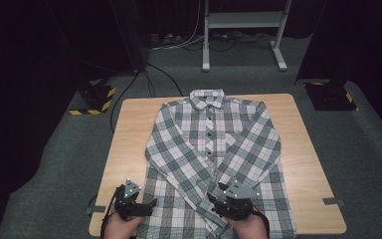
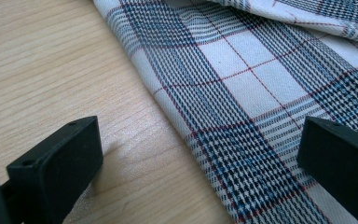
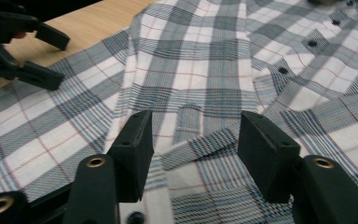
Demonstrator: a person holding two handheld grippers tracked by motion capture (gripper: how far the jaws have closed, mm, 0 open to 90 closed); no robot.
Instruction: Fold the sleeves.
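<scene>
At the near edge of the desk [image 1: 129, 129], we hold both grippers low over the hem end of a plaid shirt [image 1: 214, 144], which lies buttoned and face up along the middle of the desk, collar at the far end and both sleeves folded in across the front.

Our left gripper [image 1: 146, 205] hovers at the shirt's left side edge with its jaws spread wide. In the left gripper view that edge [image 2: 177, 116] runs between them: one jaw is over bare wood, the other over cloth, and nothing is gripped.

Our right gripper [image 1: 214, 196] sits over the crossed cuffs [image 3: 191, 140] near the hem, jaws also spread and pinching nothing, with the cuff ends lying between them.

We judge the step in hand to be taking hold of the lower part of the shirt for a fold. To do it well, we lower the left jaws so that one slides under the side edge and they close on all the layers, not just the top one. The right jaws should catch cuff and body cloth together, so the sleeves stay crossed.

Farther off, the button placket [image 1: 209, 134] runs straight up to the collar [image 1: 207, 98]. It is our line for keeping the fold square.
</scene>
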